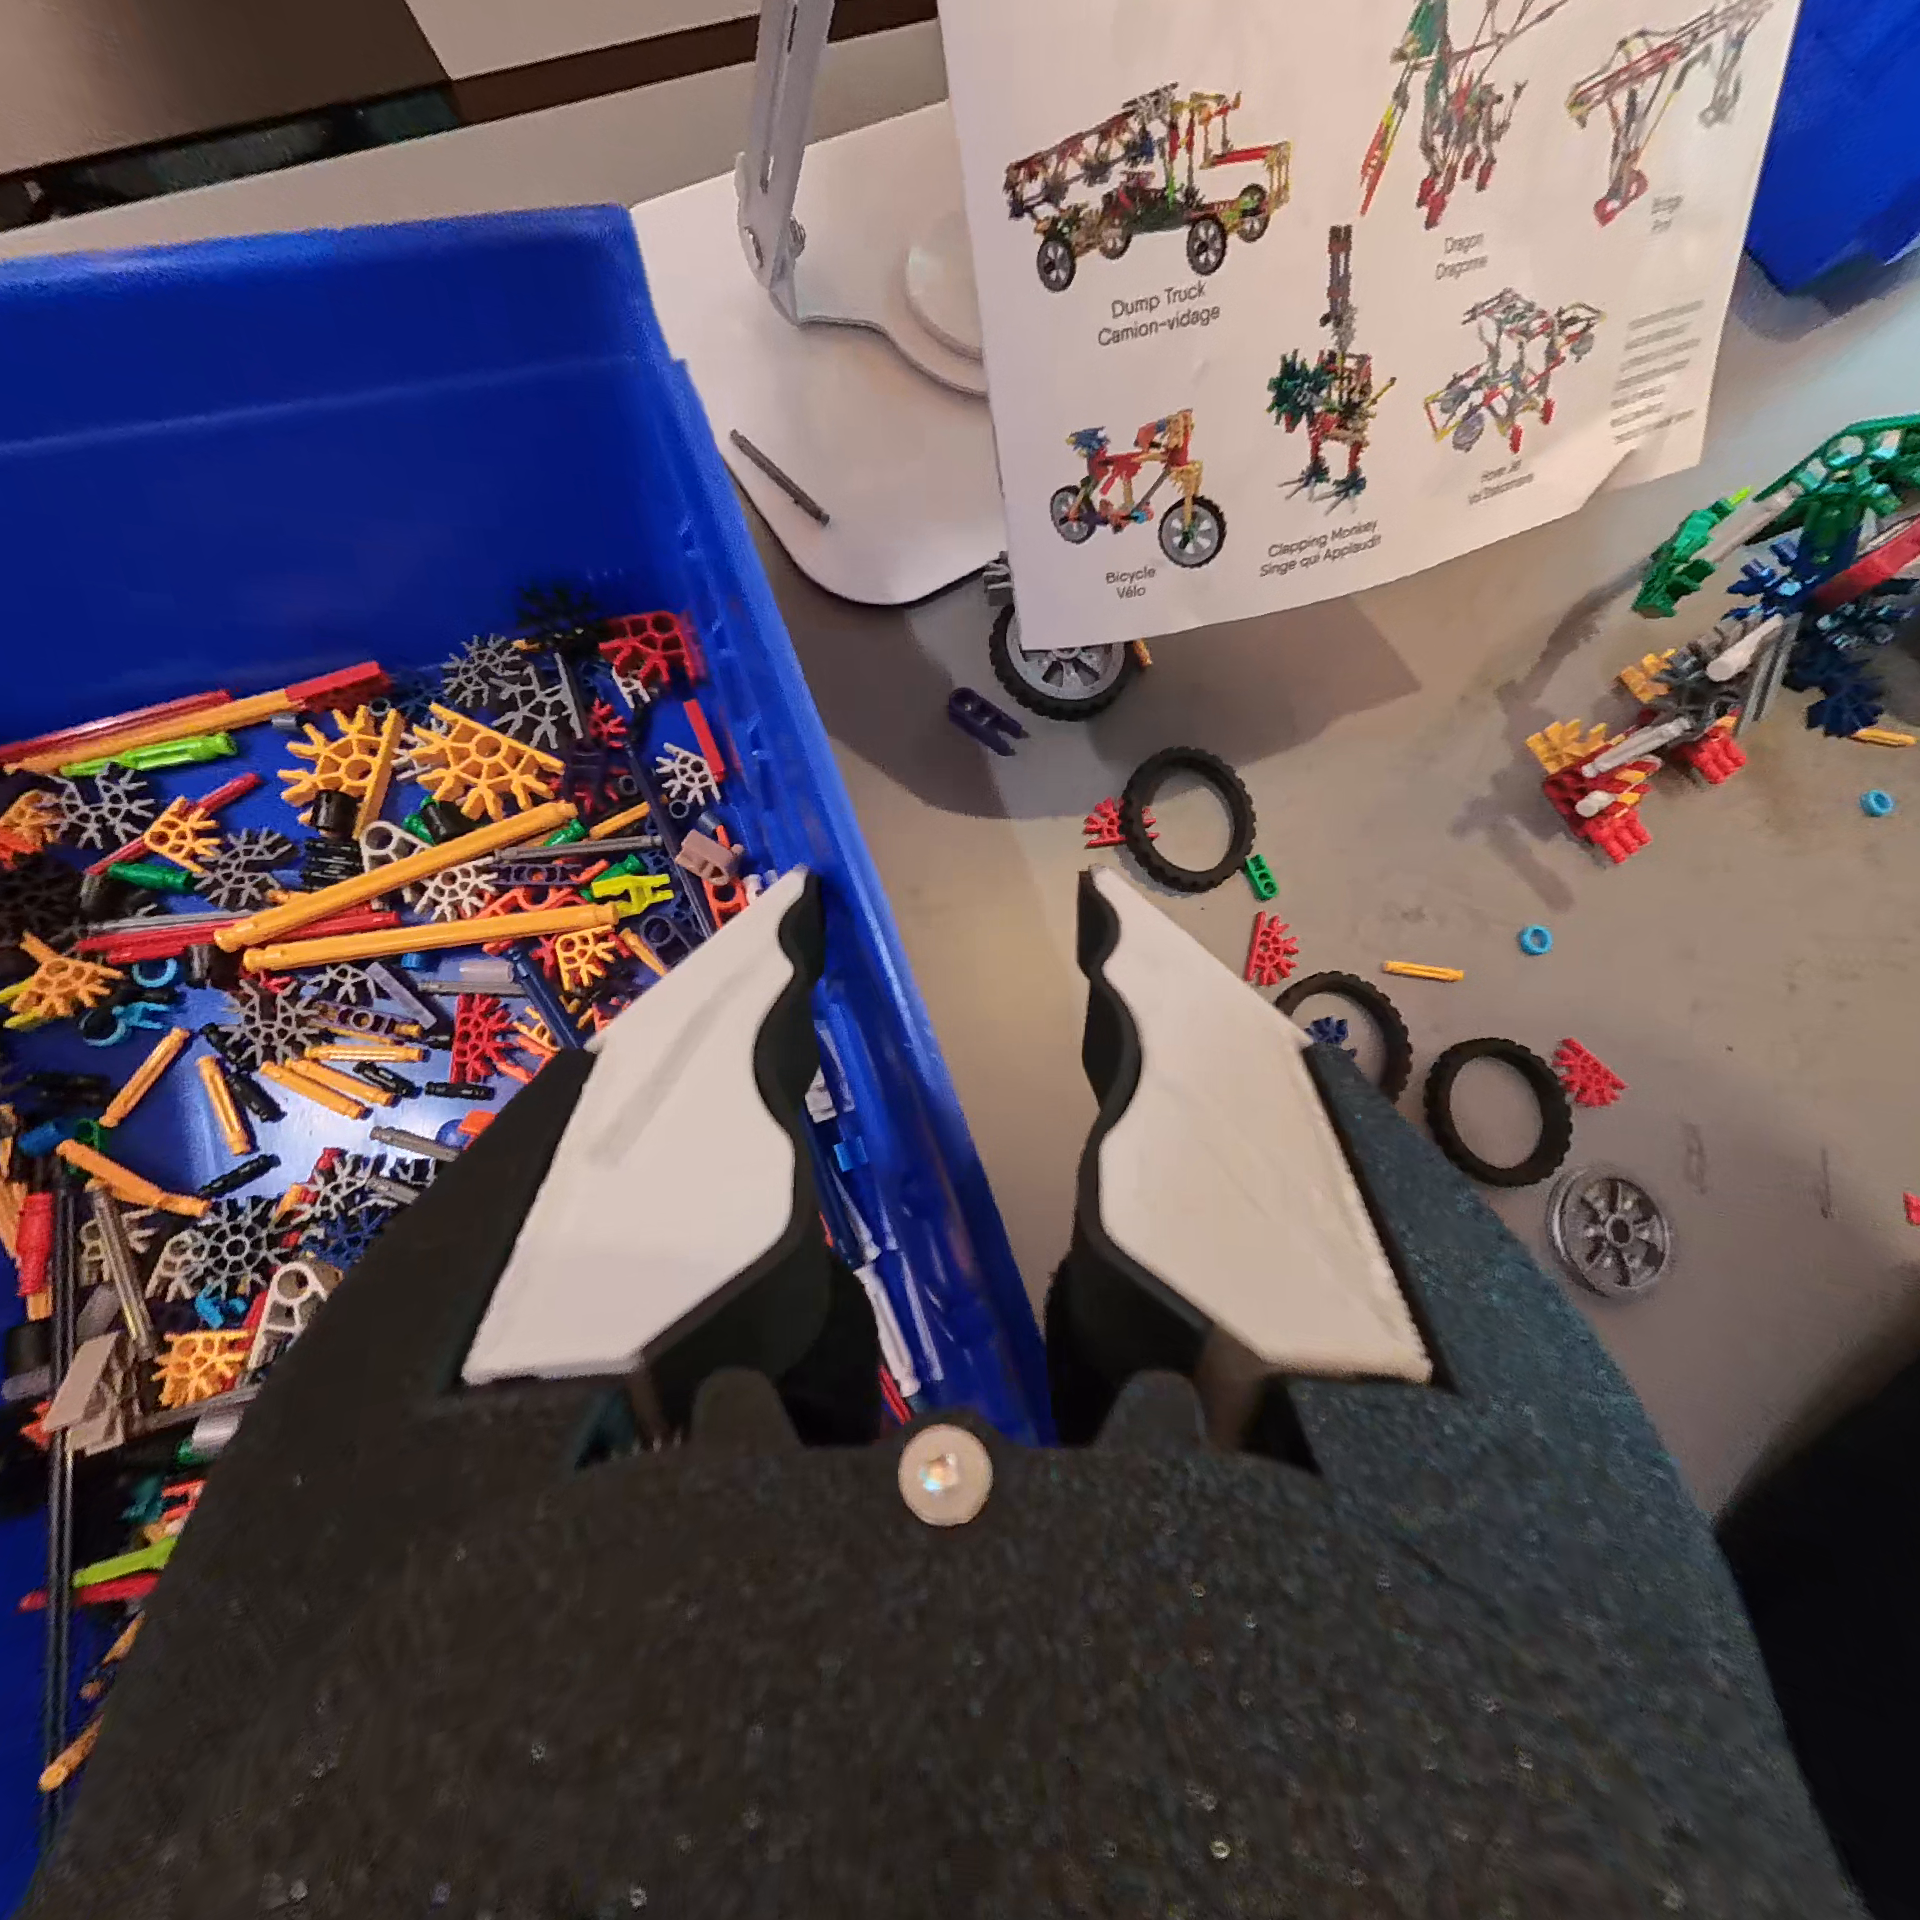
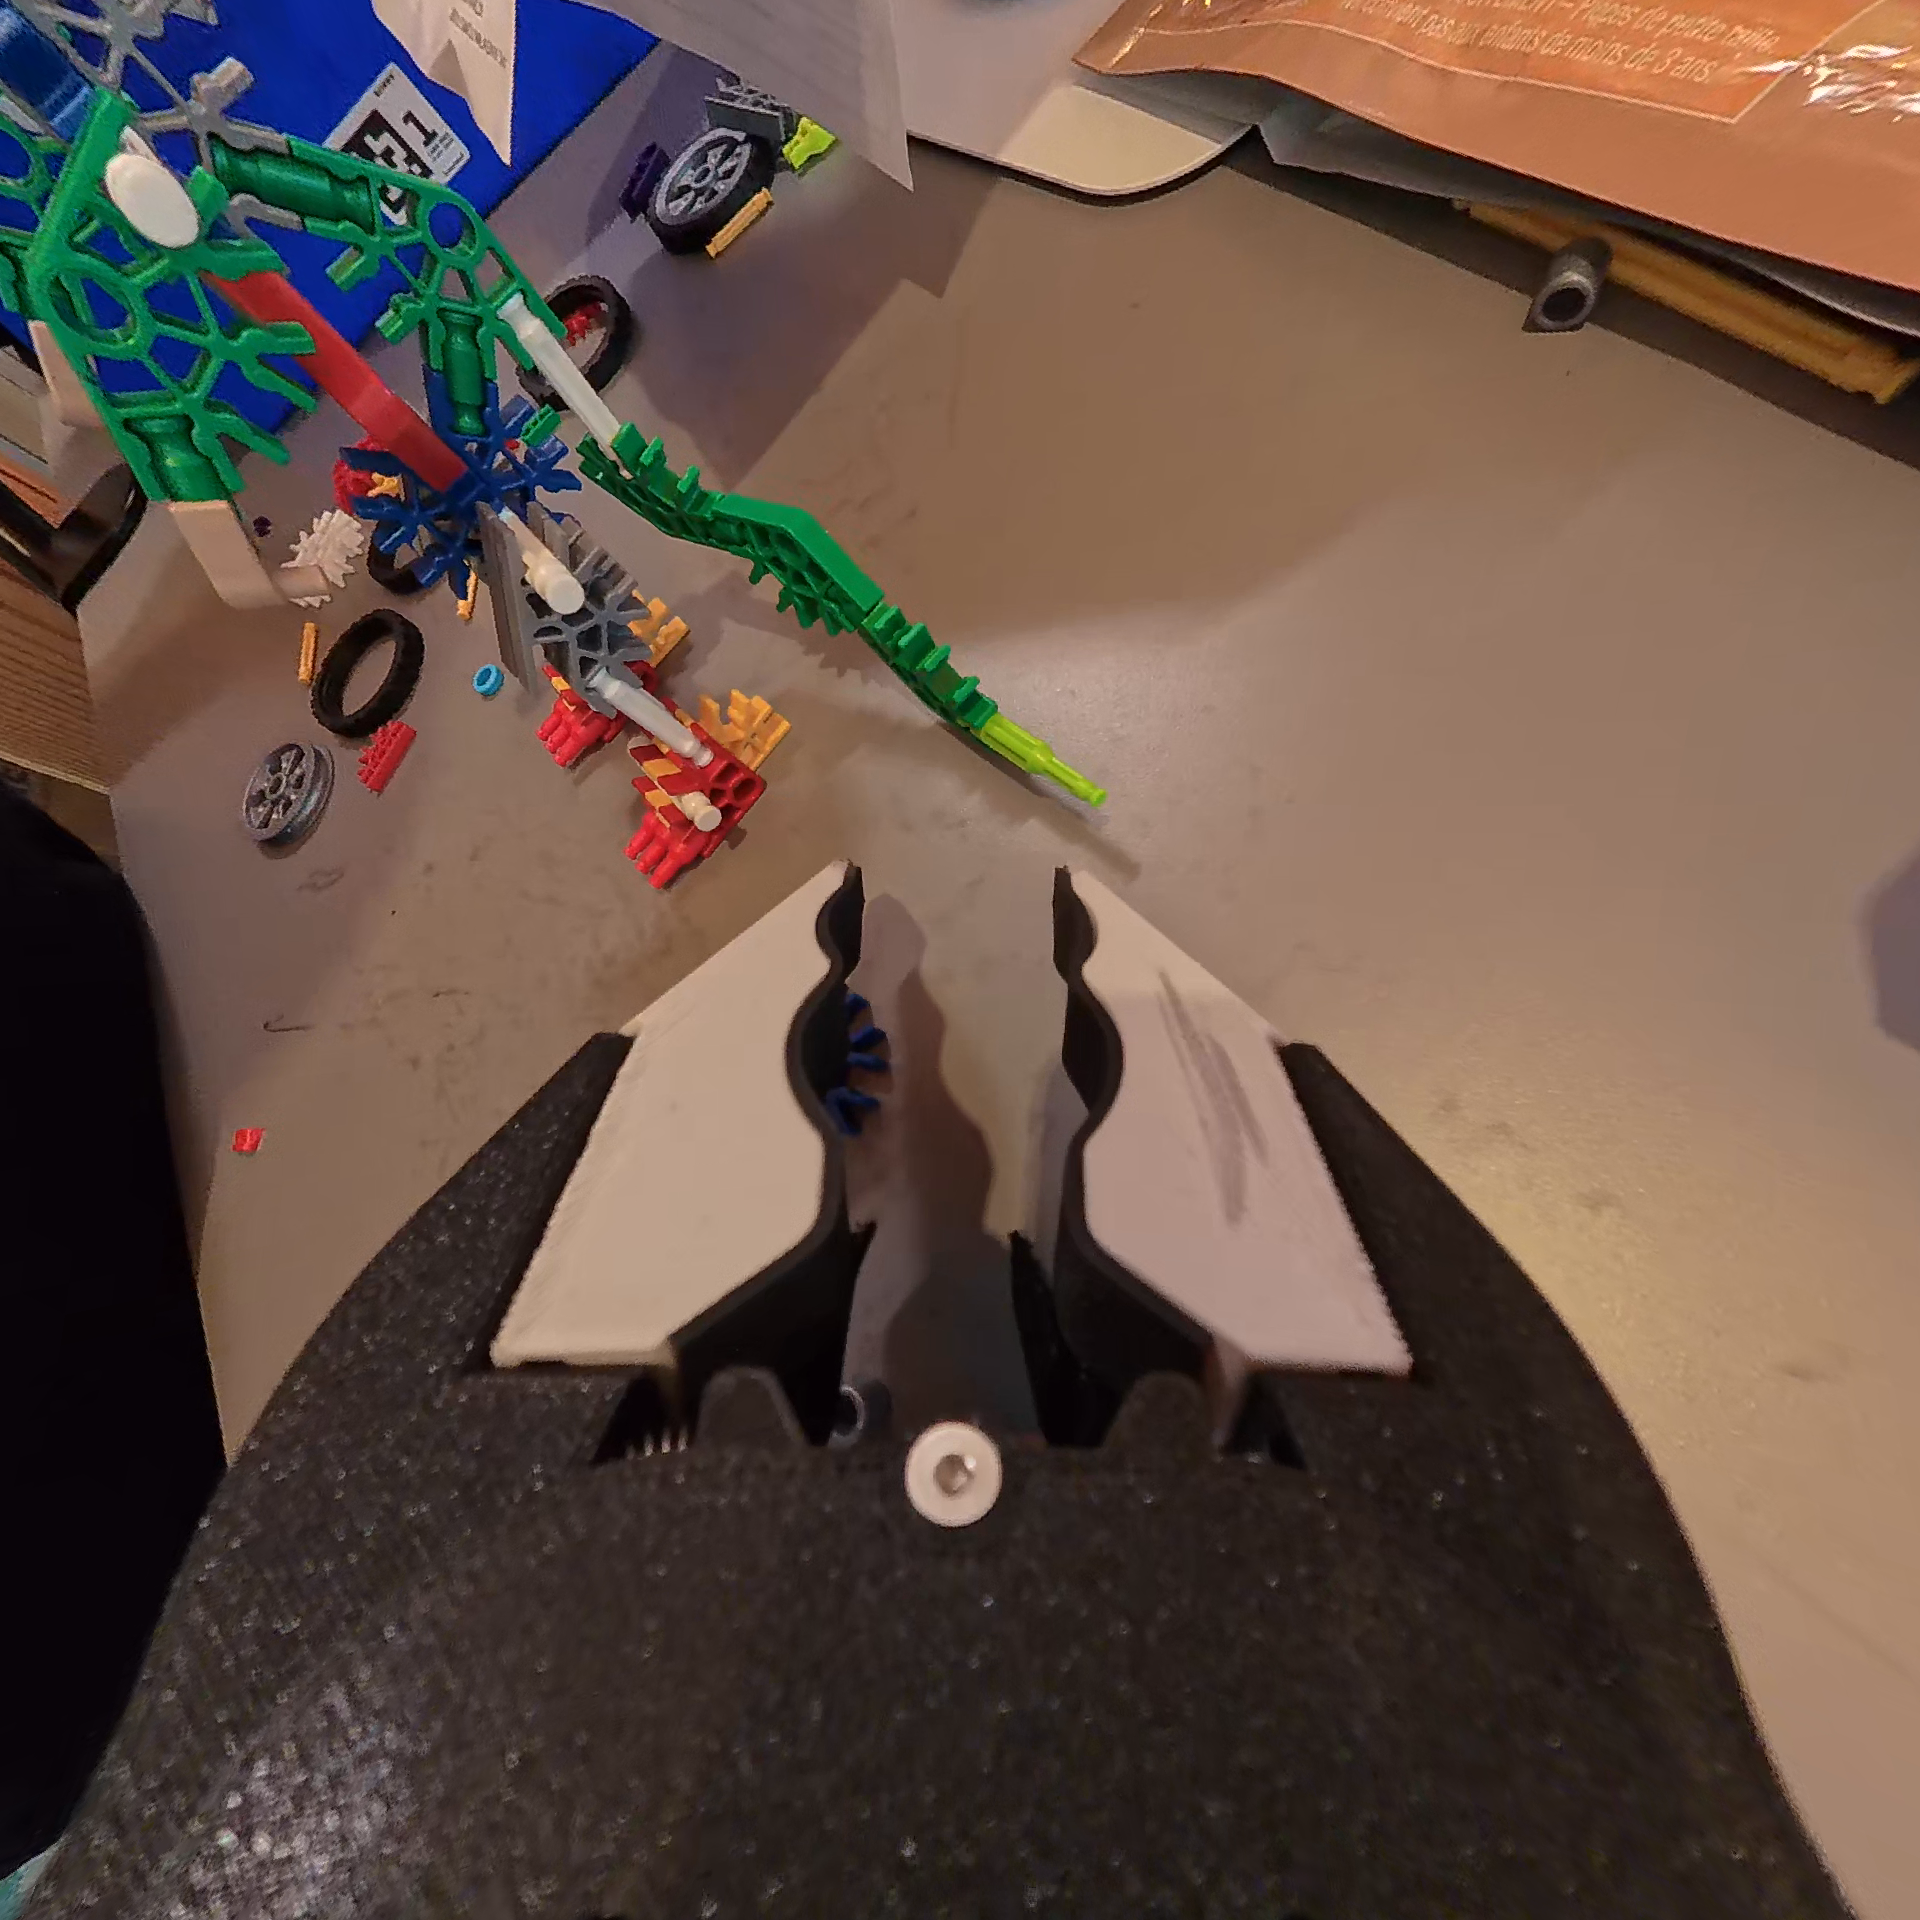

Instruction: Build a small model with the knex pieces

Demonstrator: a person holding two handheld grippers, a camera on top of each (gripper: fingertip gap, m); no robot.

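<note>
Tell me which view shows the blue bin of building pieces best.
The left wrist view. The blue bin fills its left half, open top toward the camera, with rods and connectors heaped inside; the left gripper hangs open over its right wall. The right wrist view catches only a blue corner behind the green toy model.

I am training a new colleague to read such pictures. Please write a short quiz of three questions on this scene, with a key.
1. True or false: the left gripper is shut on a yellow rod.
2. What lies in the blue bin? A) loose building pieces B) tyres only C) paper sheets
3. Fill in: the small connector at the right gripper, beside one finger, is ___ in colour.
Key: 1 false, its jaws stand open and empty; 2 A; 3 blue.
</note>
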